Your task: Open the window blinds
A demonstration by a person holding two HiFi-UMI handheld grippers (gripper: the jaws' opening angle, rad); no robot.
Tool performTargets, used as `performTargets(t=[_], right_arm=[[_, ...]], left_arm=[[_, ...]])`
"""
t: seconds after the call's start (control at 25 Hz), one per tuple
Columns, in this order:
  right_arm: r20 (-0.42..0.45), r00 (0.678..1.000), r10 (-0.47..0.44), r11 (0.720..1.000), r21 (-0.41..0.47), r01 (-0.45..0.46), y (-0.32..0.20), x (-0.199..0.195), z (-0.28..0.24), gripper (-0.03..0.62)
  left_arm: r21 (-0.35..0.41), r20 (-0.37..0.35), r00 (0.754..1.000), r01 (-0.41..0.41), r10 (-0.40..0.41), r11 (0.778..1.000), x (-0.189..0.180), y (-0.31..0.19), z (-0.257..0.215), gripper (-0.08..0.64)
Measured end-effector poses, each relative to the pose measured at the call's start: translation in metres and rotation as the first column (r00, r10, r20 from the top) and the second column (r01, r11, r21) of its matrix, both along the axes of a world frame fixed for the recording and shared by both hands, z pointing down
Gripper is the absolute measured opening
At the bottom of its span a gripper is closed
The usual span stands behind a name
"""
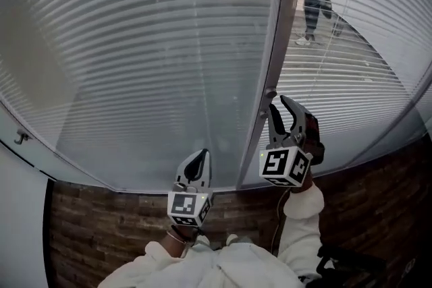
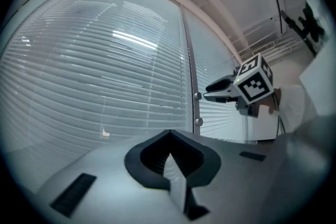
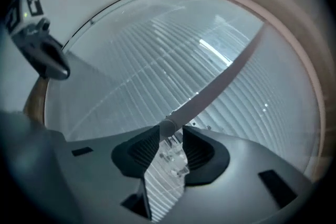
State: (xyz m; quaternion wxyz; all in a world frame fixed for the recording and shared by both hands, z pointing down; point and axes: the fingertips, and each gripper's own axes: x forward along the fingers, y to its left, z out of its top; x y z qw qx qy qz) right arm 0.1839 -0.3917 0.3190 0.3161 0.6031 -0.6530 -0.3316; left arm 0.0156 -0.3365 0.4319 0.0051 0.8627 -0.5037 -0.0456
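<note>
White slatted window blinds (image 1: 135, 44); left claw (image 1: 198, 160) closed, empty; right claw (image 1: 277, 102) open, clear plastic piece (image 3: 173, 157) between its jaws

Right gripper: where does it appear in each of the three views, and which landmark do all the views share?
Head view: the right gripper is right of centre, with its jaws apart.
Left gripper view: it is at the right, beside the post.
Right gripper view: only its own jaws show, at bottom centre.
Shared landmark: the grey post that splits the blinds.
</note>
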Motion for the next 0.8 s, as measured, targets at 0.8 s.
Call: performTargets(t=[0.8], right_arm=[[-0.594, 0.797, 0.11, 0.988, -0.026, -0.155, -0.039, -0.008, 0.016, 0.129]], left_arm=[[-0.007, -0.008, 1.0, -0.009, 0.009, 1.0, -0.022, -0.025, 0.01, -0.003]])
